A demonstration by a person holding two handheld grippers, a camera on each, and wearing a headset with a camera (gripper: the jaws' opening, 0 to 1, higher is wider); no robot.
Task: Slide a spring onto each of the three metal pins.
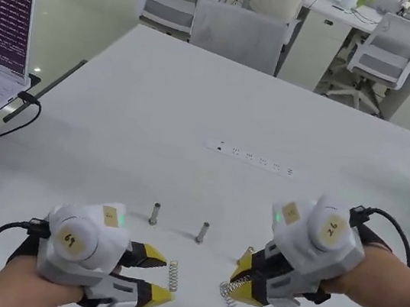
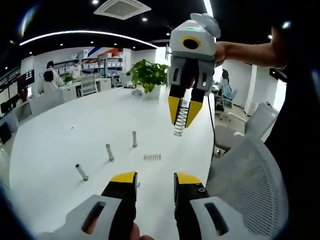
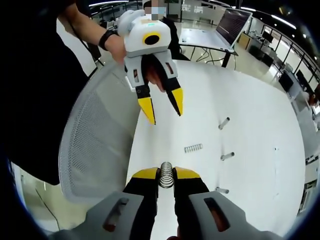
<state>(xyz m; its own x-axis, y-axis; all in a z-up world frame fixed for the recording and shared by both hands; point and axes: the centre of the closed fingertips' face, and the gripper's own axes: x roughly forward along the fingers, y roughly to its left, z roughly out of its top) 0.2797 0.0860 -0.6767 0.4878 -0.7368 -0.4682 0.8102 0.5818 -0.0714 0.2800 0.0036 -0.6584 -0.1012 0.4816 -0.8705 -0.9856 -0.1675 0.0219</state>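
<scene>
We hold a spring (image 2: 180, 121) by its upper coils, pinched in the closed jaws of the right gripper (image 3: 166, 176), with most of its length sticking out past the yellow tips. The left gripper (image 2: 156, 179) is open and empty, and a loose spring (image 2: 152, 157) lies flat on the white table (image 1: 196, 106) just ahead of it. The three pins (image 2: 109, 152) stand upright in a row on the table beyond it, all bare as far as we can tell. As we judge it, the step is to thread the held spring onto the first pin, and the one nearest the right gripper (image 3: 222, 190) looks the easiest reach. To do it well, we turn the wrist until the spring hangs in line with the pin, since it now sits at a slant. We then bring its free end squarely over the pin's top and lower it straight. We keep the squeeze light so the coils are not crushed, and let go only once several coils are around the pin. A crooked approach would likely snag or flick the spring away.
</scene>
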